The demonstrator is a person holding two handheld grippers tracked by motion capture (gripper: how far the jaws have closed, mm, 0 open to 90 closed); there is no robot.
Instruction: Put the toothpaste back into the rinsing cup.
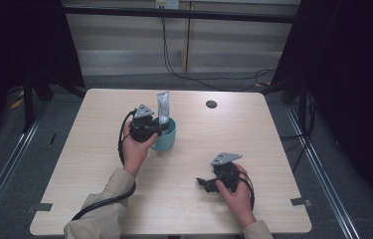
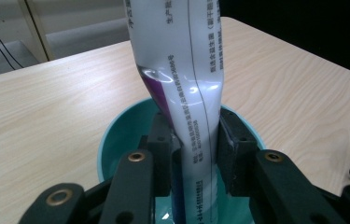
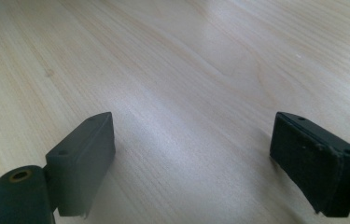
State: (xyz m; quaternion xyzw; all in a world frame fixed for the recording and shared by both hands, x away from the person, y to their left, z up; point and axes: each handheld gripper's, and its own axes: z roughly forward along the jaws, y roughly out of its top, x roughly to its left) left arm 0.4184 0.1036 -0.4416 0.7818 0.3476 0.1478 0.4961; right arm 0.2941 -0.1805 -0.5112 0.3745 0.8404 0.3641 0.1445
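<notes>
Counter (image 1: 184, 199): pale wood, square. You're working the middle of it, with a small dark round spot (image 1: 211, 104) near the far edge.

Teal cup (image 1: 168, 139): stands upright on the counter, left of centre, right in front of your left hand. In the left gripper view its rim (image 2: 116, 135) rings the tongs from below.

Tube (image 1: 163, 107): white and silvery, flat crimped end pointing up, lower end down inside the cup. Printed text runs along it, with a purple patch on one side (too blurred to read). It stands close to upright and leans slightly.

Left tongs (image 1: 161, 128): clenched on the tube just above the cup's rim. In the left gripper view both black pads (image 2: 231, 149) press its sides and the tube (image 2: 182, 70) is pinched narrow between them.

Right tongs (image 1: 201, 181): released, with the pads (image 3: 86, 154) standing wide apart and only bare wood between them. Your right hand holds them low over the counter near the front edge, well apart from the cup, pointing left.
</notes>
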